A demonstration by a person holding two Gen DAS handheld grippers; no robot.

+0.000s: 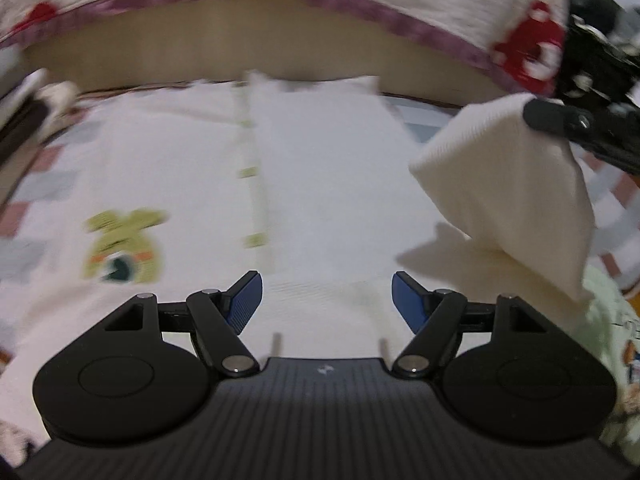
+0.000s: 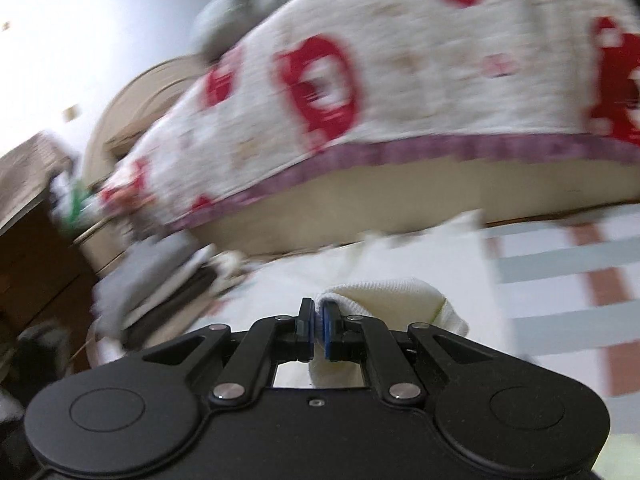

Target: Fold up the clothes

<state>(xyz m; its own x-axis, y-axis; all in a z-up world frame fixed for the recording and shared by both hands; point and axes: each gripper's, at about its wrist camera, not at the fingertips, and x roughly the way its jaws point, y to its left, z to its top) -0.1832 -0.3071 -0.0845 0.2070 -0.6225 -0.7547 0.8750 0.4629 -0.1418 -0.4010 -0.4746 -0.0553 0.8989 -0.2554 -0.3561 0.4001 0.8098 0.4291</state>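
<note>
On the checked mat beside the quilted bed, your right hand-held gripper pinches the cream shirt's cuff; left hand-held gripper gapes, empty.

Even indoor light; heavy motion blur; fisheye-bent edges.

No text, brand or number can be read in either view. The pale green garment at the right edge of the left wrist view bears dark marks, too blurred and small to make out.
</note>
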